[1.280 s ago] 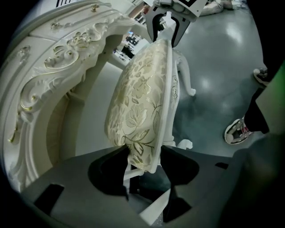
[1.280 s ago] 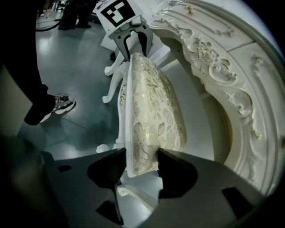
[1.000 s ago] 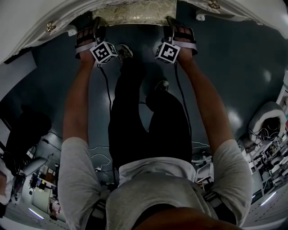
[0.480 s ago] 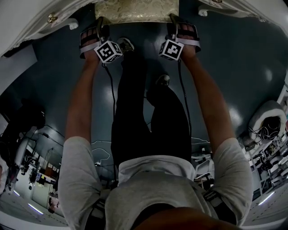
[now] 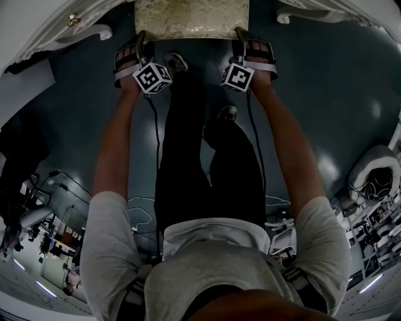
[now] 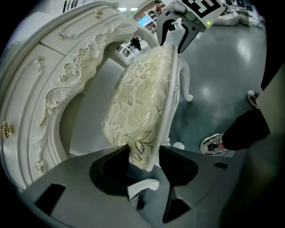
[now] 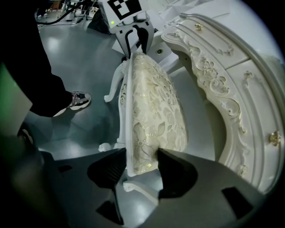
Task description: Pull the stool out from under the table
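The left gripper [image 6: 141, 158] is clamping one near corner of the floral-cushioned stool [image 5: 191, 17], its jaws having just been closing a little tighter. The right gripper [image 7: 141, 165] is gripping the other near corner. The stool is standing on the grey floor [image 5: 338, 94] at the knee opening of the ornate white dressing table [image 5: 44, 28].

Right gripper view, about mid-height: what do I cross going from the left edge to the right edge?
shoe → stool leg → stool seat → table's carved front → gold knob near the right edge
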